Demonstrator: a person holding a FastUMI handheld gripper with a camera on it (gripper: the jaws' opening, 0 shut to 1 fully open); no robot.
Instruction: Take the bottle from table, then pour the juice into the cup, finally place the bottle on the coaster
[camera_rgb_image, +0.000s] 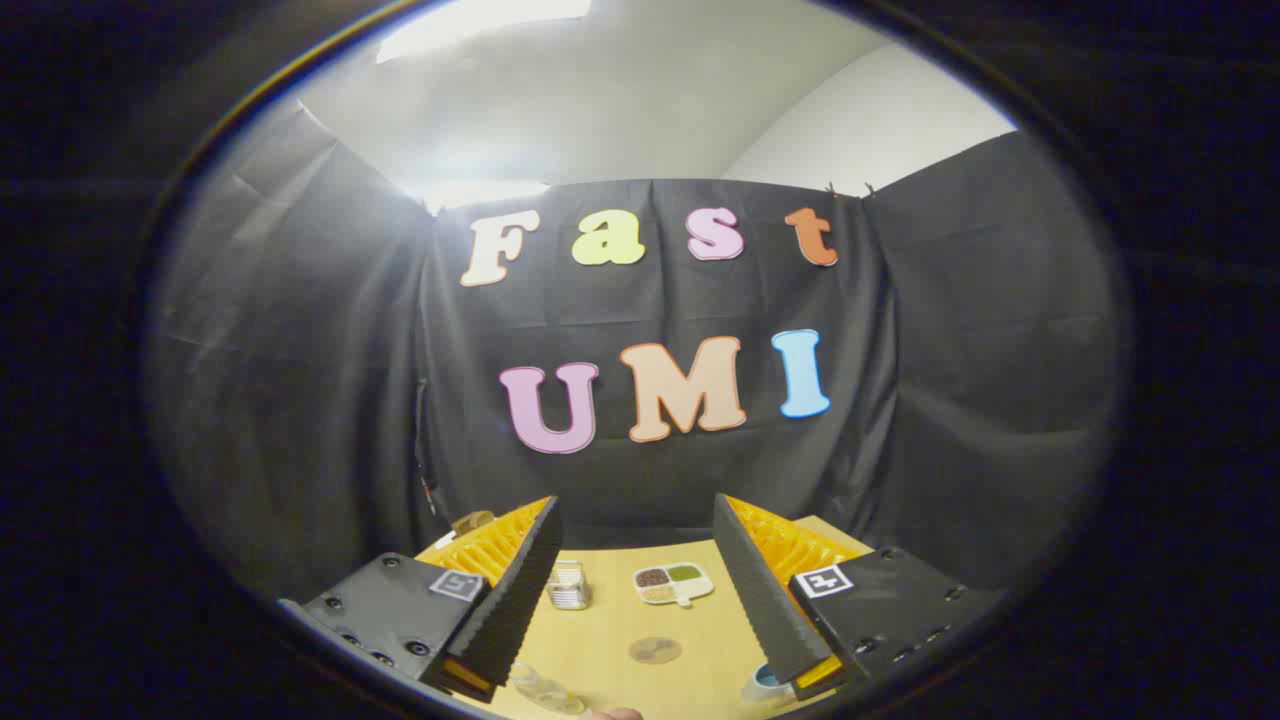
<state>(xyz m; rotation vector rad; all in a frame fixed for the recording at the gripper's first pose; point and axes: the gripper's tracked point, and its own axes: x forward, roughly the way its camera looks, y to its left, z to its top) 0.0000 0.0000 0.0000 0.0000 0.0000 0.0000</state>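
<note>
Hovering open, tool (636, 520) frames glass cup (568, 585), snack tray (673, 583), coaster (655, 650).

Dim booth — overhead ceiling glare, strong fisheye bending at the edges

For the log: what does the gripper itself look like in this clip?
The gripper has two wedge-shaped fingers with finely ribbed inner faces and ridged outer sides. Each is mounted on a dark block with screw heads and a square black-and-white marker tag.

The gripper (635, 540) is showing two wedge-shaped ribbed fingers (520, 590), dark housing blocks with round screws, and a square coded marker on each block.
</note>
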